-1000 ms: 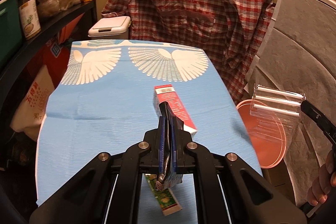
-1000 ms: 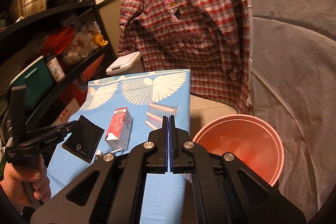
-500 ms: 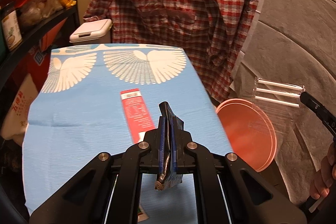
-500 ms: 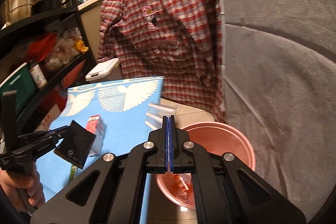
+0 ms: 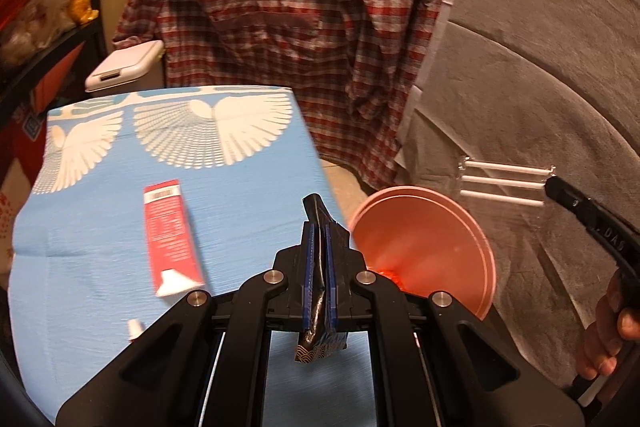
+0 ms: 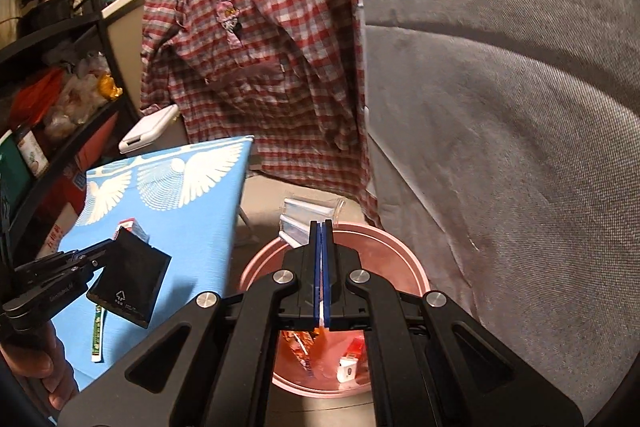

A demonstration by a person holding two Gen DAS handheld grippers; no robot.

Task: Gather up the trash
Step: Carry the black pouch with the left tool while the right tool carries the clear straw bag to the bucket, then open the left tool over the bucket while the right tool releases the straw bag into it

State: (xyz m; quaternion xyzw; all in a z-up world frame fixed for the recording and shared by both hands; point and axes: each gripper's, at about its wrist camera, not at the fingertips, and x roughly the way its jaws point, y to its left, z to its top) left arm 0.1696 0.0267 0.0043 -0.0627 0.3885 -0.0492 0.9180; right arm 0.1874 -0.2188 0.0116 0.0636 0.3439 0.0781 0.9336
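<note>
My left gripper [image 5: 319,227] is shut on a black foil packet [image 5: 318,307], held above the right edge of the blue cloth; the packet also shows in the right wrist view [image 6: 128,277]. My right gripper [image 6: 322,227] is shut on a clear plastic pack of white straws [image 6: 310,213], held over the pink bin [image 6: 412,263]; the pack also shows in the left wrist view [image 5: 504,183]. The pink bin [image 5: 424,243] stands on the floor right of the table and holds wrappers. A red and white box [image 5: 170,235] lies on the blue cloth [image 5: 100,211].
A thin green tube [image 6: 97,335] lies near the cloth's front edge. A plaid shirt [image 5: 296,7] hangs behind the table. A grey covered surface [image 6: 500,147] fills the right. Dark shelves [image 6: 52,67] with jars and bags stand at the left, a white lidded bin [image 5: 124,71] behind the table.
Both grippers have swung right toward the pink bin. The right gripper with the straw pack now hangs over the bin; the left gripper with the black packet has neared the table's right edge.
</note>
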